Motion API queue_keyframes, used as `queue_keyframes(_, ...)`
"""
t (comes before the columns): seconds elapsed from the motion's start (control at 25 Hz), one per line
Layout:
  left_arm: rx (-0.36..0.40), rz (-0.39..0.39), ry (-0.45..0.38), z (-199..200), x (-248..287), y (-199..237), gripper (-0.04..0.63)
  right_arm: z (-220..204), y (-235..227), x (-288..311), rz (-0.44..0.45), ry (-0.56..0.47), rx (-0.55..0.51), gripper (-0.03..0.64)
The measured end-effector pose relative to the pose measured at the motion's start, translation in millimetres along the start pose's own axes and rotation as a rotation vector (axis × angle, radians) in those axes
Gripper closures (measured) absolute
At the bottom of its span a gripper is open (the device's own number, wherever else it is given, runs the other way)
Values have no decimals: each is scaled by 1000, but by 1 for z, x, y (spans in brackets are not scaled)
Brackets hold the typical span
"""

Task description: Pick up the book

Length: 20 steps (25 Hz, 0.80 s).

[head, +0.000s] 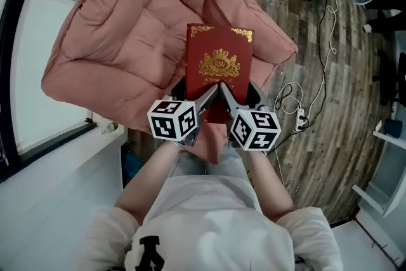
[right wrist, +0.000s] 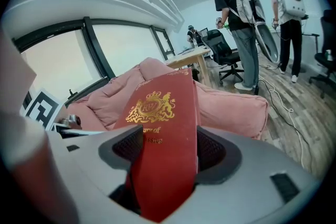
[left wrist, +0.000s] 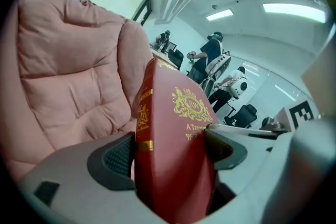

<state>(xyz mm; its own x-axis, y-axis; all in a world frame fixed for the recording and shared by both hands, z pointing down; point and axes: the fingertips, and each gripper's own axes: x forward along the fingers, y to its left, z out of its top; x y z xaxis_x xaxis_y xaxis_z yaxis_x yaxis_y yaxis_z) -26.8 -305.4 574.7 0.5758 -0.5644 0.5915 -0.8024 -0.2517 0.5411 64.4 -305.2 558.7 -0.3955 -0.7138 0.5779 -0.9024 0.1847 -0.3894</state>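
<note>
A red book (head: 218, 59) with a gold crest on its cover is held up above a big pink cushion (head: 127, 41). My left gripper (head: 204, 100) is shut on the book's near left corner, and my right gripper (head: 227, 98) is shut on its near right corner. In the left gripper view the book (left wrist: 173, 134) stands between the dark pads, spine towards me. The right gripper view has the book (right wrist: 163, 134) wedged between both pads, cover facing up-left. The two marker cubes sit side by side just under the book.
The pink cushion (right wrist: 231, 107) lies on a wooden plank floor (head: 317, 73). White cables and a power strip (head: 299, 116) trail on the floor to the right. A window frame (head: 19, 60) runs along the left. People stand by desks and office chairs (right wrist: 226, 55) farther off.
</note>
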Motion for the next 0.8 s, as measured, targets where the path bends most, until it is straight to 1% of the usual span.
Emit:
queue_keyframes(0.2, 51, -9, -52, 32, -19, -24, 186, 35, 12, -21, 8, -68, -16, 304)
queue_keyframes(0.32, 58, -14, -74, 42, -32, -28, 187, 46, 24, -28, 11, -81, -28, 304)
queue_keyframes(0.6, 75, -28, -115, 57, -70, -62, 187, 70, 44, -71, 20, -119, -56, 304)
queue_keyframes(0.8, 96, -35, -161, 84, -81, -64, 187, 96, 60, -71, 39, -172, -88, 304)
